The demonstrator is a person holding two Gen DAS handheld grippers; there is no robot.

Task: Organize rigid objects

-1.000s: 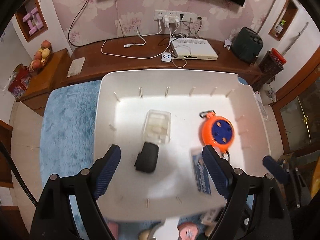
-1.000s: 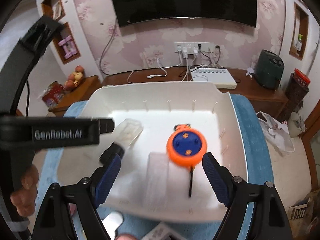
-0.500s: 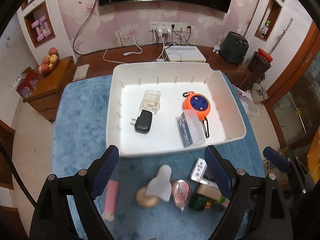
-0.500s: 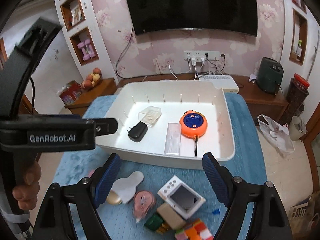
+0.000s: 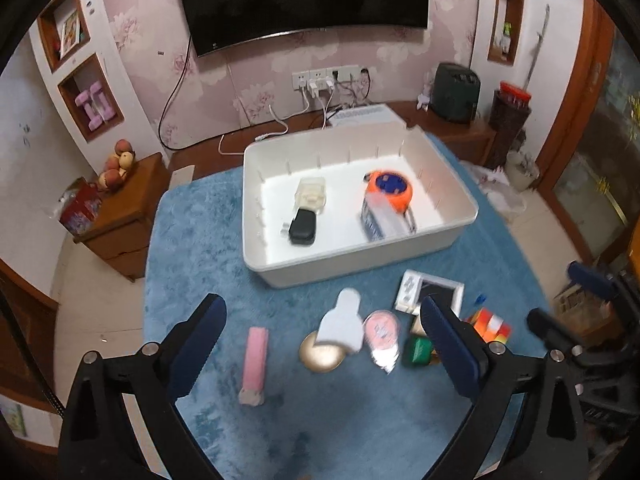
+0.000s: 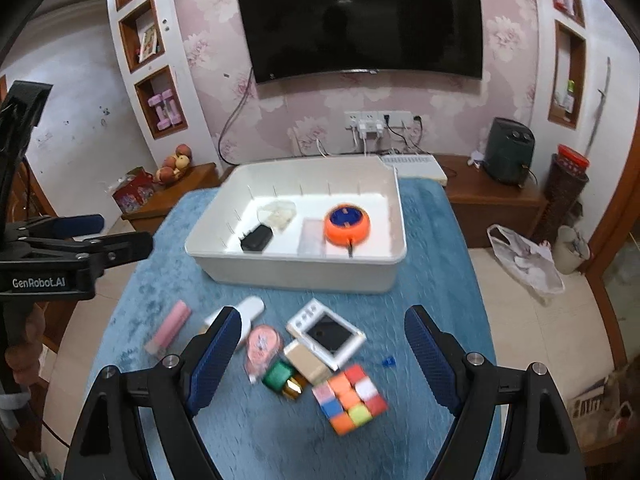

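Note:
A white bin (image 5: 360,258) (image 6: 296,272) stands on the blue rug and holds a black charger (image 5: 303,227), a clear box (image 5: 311,195), an orange tape reel (image 5: 387,189) (image 6: 346,221) and a clear case (image 5: 382,220). In front of it lie a pink tube (image 5: 255,356) (image 6: 169,328), a white scoop (image 5: 343,320), a pink tape dispenser (image 6: 260,344), a white handheld game (image 6: 327,334), a green box (image 6: 278,375) and a colour cube (image 6: 349,398). My left gripper (image 5: 324,346) is open and empty above these. My right gripper (image 6: 320,356) is open and empty above them.
A wooden TV bench (image 6: 492,196) with a white router (image 6: 412,164) and a dark green appliance (image 6: 509,150) runs behind the bin. A side cabinet with fruit (image 5: 120,200) stands at the left. The rug's edges drop to a tiled floor (image 6: 560,320).
Both grippers have drawn back and up from over the bin. The loose items in front of the bin have come into view. Both stay open and empty.

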